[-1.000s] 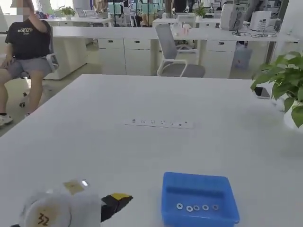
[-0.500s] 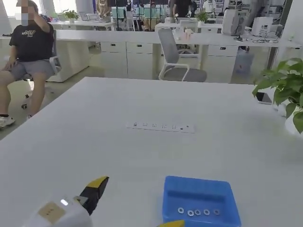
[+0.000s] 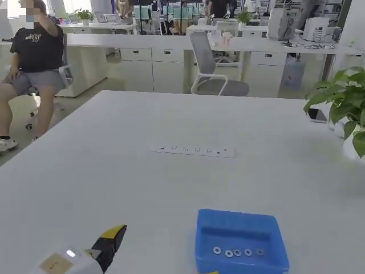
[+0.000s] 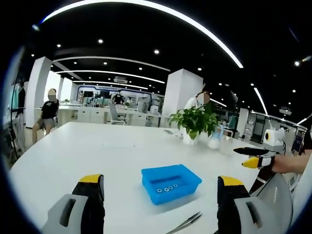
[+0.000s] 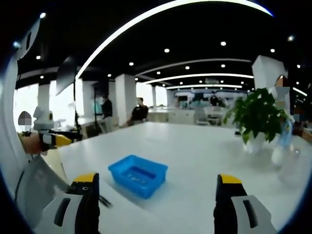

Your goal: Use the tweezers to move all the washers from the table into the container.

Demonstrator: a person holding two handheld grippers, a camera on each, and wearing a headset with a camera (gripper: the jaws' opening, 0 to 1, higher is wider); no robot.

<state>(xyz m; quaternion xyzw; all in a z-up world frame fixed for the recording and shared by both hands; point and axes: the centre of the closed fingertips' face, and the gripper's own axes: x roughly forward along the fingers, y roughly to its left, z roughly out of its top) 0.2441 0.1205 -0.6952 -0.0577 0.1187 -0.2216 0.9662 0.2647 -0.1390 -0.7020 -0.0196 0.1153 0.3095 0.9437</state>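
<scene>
Five little washers (image 3: pixel 237 252) lie in a row inside the blue container (image 3: pixel 236 216), close to its near wall. The container stands on our white desk (image 3: pixel 171 188). A flat white power strip (image 3: pixel 193 150) lies farther back on the desk. A green plant (image 3: pixel 342 97) stands at the right edge. Past the desk, a person (image 3: pixel 34 57) sits on a chair.

In the head view we see the left gripper (image 3: pixel 111 240) down low, to the left of the container and well apart from it. One yellow and black tip shows there.

In the left gripper view its two jaws are spread wide. The container sits on the desk ahead, between them. The tweezers (image 4: pixel 187 224) lie flat on the desk just in front of the container, nearer to the right jaw. Nothing touches them. The right gripper (image 4: pixel 249 157) comes in from the right side, held by a hand (image 4: pixel 287 165).

In the right gripper view the right gripper's jaws are spread wide too. The blue container is on the desk ahead of them, nearer to the left jaw, and we can see the washers as small pale dots inside.
</scene>
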